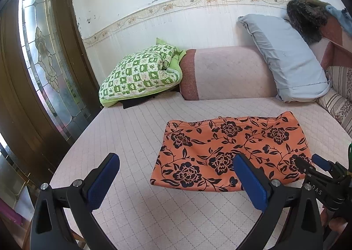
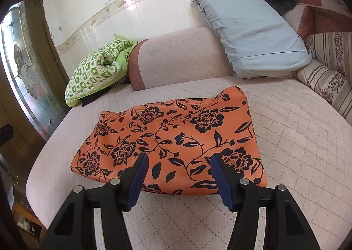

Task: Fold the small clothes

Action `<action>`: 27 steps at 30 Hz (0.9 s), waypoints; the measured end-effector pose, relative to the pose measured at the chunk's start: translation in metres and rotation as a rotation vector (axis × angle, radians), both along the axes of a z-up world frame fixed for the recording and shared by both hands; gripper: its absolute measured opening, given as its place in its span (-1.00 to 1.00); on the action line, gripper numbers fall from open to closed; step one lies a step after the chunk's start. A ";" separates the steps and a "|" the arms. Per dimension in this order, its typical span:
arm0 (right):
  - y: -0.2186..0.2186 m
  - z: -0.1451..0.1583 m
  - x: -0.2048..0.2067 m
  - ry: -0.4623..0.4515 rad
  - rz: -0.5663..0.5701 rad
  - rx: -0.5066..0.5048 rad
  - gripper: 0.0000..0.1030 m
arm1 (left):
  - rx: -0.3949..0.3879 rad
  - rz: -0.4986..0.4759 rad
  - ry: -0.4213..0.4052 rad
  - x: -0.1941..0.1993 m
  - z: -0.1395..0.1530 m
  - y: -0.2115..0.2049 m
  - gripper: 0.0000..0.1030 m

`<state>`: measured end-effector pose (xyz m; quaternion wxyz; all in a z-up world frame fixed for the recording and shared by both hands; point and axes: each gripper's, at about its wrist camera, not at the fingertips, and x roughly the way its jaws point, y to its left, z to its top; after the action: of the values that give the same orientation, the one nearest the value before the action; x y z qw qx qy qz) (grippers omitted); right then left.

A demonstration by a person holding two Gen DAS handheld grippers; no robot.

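You are hovering both empty, parted grippers, left gripper (image 1: pixel 176 180) and right gripper (image 2: pixel 179 180), over the folded orange floral garment (image 2: pixel 173 140); bite its near edge squarely.

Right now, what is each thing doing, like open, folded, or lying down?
Orange floral garment: folded flat on the bed, not held.
Left gripper: open, empty.
Right gripper: open, empty, above the garment's near edge.
Green checked quilt: bundled by the wall.
Blue pillow: leaning, propped up.
Stained-glass door: shut.
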<state>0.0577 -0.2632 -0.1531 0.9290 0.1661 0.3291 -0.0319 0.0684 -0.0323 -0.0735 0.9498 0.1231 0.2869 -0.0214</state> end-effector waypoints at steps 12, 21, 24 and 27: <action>-0.002 0.000 0.001 0.001 0.000 0.003 0.21 | 0.001 0.002 0.021 0.009 -0.009 0.000 0.99; -0.004 -0.008 0.008 0.027 -0.002 0.018 0.21 | -0.016 0.068 0.184 0.052 -0.067 0.036 0.99; -0.008 -0.014 0.018 0.044 -0.009 0.036 0.21 | -0.072 0.112 0.304 0.072 -0.100 0.064 0.99; -0.014 -0.022 0.031 0.068 -0.023 0.056 0.21 | -0.172 0.169 0.426 0.089 -0.128 0.092 0.99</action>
<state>0.0892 -0.2773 -0.1754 0.9118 0.1947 0.3595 -0.0389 0.1578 0.0599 -0.2011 0.8733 0.0101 0.4871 0.0082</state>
